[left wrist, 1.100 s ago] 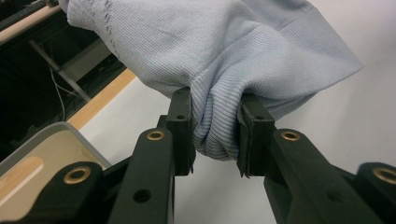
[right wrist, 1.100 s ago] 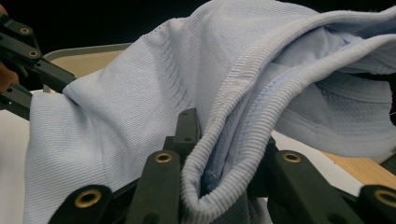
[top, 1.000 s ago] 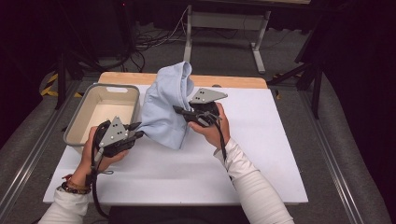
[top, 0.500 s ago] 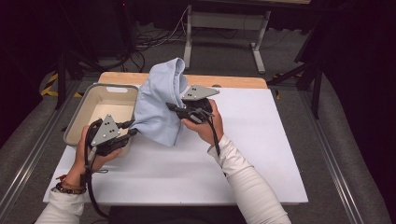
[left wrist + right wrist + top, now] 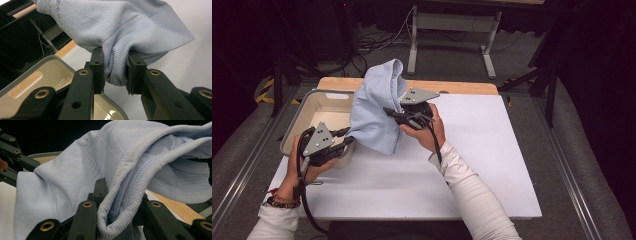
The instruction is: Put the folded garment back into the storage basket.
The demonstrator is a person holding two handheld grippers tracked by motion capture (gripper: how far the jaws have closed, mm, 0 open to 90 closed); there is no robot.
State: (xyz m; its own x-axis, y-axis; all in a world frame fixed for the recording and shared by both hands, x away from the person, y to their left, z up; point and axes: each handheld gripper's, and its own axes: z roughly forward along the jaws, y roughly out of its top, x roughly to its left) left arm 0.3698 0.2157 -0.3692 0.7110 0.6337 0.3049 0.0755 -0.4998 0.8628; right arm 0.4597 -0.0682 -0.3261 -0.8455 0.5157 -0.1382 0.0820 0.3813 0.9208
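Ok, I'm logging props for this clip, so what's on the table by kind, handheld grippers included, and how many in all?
Light blue knit garment: 1
Beige bin: 1
Handheld grippers: 2, the left gripper and the right gripper, both clamped on the garment
Total: 4

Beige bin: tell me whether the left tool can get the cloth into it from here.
Probably yes. The left tool already hangs at the near rim of the beige bin, shut on the light blue cloth, and the bin looks open-topped. The right tool also grips the cloth and must follow.
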